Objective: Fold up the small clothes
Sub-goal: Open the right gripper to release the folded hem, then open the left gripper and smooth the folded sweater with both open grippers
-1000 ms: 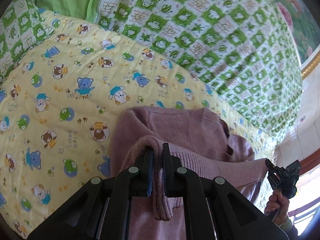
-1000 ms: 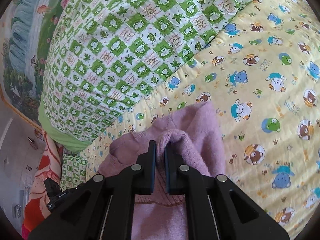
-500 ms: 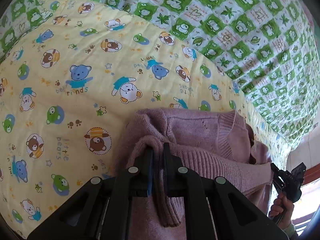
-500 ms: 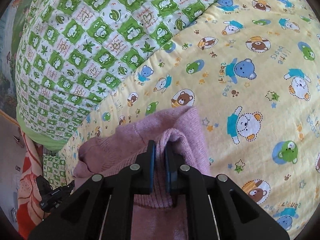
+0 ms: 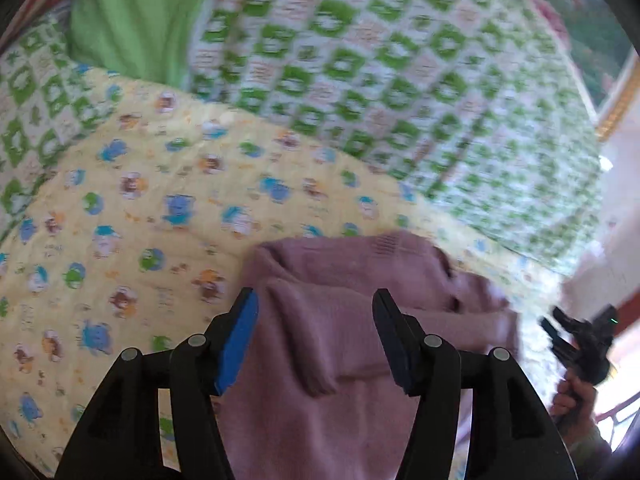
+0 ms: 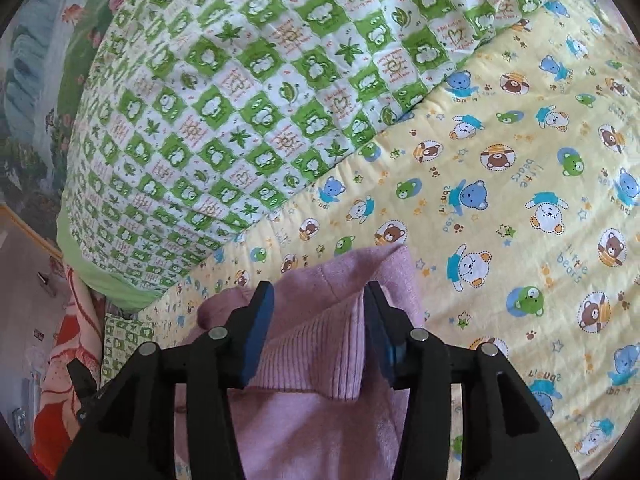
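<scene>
Both pinches have let go: a second ago each pair of tongs was clamped on a raised ridge of the pink knit, and their jaws have just been opening, so the wool now sits loose between them.

On the left side, the left tongs [image 5: 315, 310] stand about half spread, their blue pads clear of the pink sweater [image 5: 360, 264], whose doubled-over edge lies slack in the gap. Nothing is gripped. The garment rests on the yellow bear-print quilt [image 5: 140, 208] of the bed, near the green checked blanket [image 5: 380, 60] heaped behind it. Off to the edge of this view a hand [image 5: 570, 396] holds the other tool.

On the right side, the right tongs [image 6: 319, 300] are likewise parted to roughly half, with the ribbed hem [image 6: 316, 352] of the sweater lying between the pads and seemingly free of them. The hem is laid over the body of the garment, which suggests the fold was carried over and released together at both corners so the edge lands straight. This fold looks set down; smoothing or a further fold probably remains.
</scene>
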